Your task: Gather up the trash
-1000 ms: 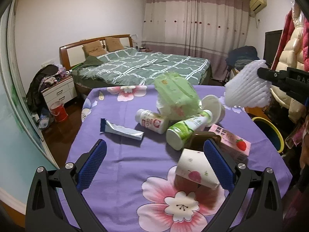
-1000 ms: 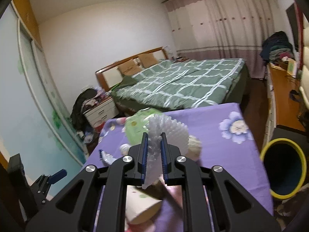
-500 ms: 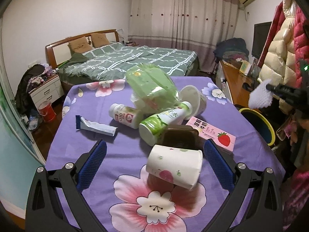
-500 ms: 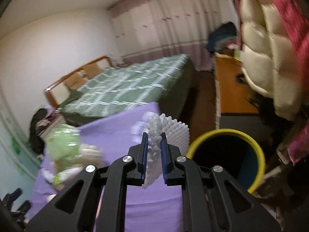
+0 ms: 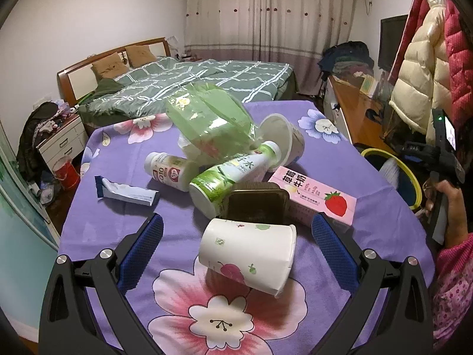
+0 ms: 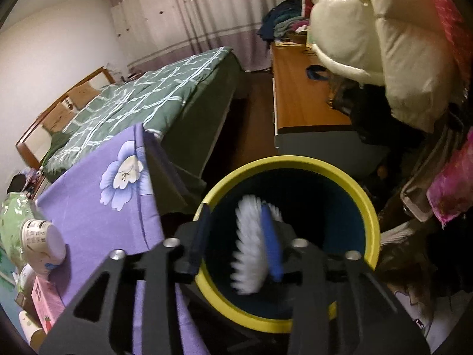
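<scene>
My right gripper (image 6: 235,210) hangs over the mouth of the yellow-rimmed blue bin (image 6: 283,162), and its jaws are opening. The white foam fruit net (image 6: 248,254) is blurred between them, lying against the right pad with a gap on the left. In the left wrist view the net (image 5: 390,171) shows inside the bin (image 5: 411,177). My left gripper (image 5: 236,222) stands open above the purple floral tablecloth (image 5: 118,236), either side of a tipped white paper cup (image 5: 248,254). Behind it lie a brown tray (image 5: 254,207), a pink strawberry carton (image 5: 313,192), two bottles, a green plastic bag (image 5: 210,118) and a blue wrapper (image 5: 127,192).
A person's hand (image 5: 449,204) in a pink sleeve holds the right gripper beside the table. Padded coats (image 6: 369,35) hang above the bin. A wooden desk (image 6: 298,94) and a bed with a green quilt (image 5: 192,80) stand beyond the table. A paper bowl (image 5: 283,139) lies on its side.
The right gripper swung from above the table to over the bin and came down. Its jaws have parted and the foam net is slipping out. The left gripper moved closer to the paper cup.
</scene>
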{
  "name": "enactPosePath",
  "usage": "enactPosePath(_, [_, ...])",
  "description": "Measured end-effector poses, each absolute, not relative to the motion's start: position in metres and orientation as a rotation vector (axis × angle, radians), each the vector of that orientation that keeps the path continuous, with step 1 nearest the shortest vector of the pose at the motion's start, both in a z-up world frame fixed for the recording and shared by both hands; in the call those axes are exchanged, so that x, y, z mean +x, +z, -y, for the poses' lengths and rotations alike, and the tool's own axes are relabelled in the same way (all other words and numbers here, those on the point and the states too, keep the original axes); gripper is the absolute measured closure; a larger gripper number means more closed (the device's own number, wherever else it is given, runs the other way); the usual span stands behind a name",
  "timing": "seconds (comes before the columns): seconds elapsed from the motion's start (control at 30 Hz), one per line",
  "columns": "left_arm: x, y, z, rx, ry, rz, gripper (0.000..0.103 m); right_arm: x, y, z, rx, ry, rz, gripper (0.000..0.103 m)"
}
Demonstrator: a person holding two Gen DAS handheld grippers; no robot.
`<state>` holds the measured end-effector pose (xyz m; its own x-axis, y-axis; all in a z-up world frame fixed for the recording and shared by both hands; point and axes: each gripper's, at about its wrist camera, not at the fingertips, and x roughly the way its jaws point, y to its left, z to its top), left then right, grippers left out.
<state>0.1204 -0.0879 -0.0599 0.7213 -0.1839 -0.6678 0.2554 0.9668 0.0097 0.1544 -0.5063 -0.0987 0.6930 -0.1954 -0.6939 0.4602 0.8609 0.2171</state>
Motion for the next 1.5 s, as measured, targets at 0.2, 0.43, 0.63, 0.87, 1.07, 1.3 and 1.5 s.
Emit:
enactPosePath(0.2, [0.125, -0.067, 0.086, 0.099, -0.254, -0.752, 0.004, 0.147, -0.095, 0.485, 0.381, -0.364, -0.677, 0.065])
enactPosePath(0.43, [0.134, -0.083, 0.089, 0.136, -0.276, -0.794, 0.004, 0.146, -0.096, 0.459, 0.306, -0.356, -0.653, 0.065])
enactPosePath(0.63, [0.144, -0.096, 0.092, 0.182, -0.345, -0.830, 0.004, 0.149, -0.098, 0.458, 0.318, -0.349, -0.669, 0.065])
enactPosePath(0.87, [0.152, -0.108, 0.094, 0.215, -0.418, -0.868, 0.004, 0.151, -0.099, 0.460, 0.327, -0.347, -0.676, 0.065])
enactPosePath(1.07, [0.157, -0.118, 0.097, 0.240, -0.458, -0.900, 0.004, 0.151, -0.099, 0.460, 0.331, -0.345, -0.674, 0.065])
enactPosePath(1.3, [0.159, -0.124, 0.095, 0.221, -0.492, -0.919, 0.018, 0.151, -0.100, 0.460, 0.336, -0.342, -0.674, 0.065])
enactPosePath(1.5, [0.150, -0.118, 0.093, 0.206, -0.507, -0.912, 0.021, 0.148, -0.098, 0.459, 0.337, -0.339, -0.660, 0.065])
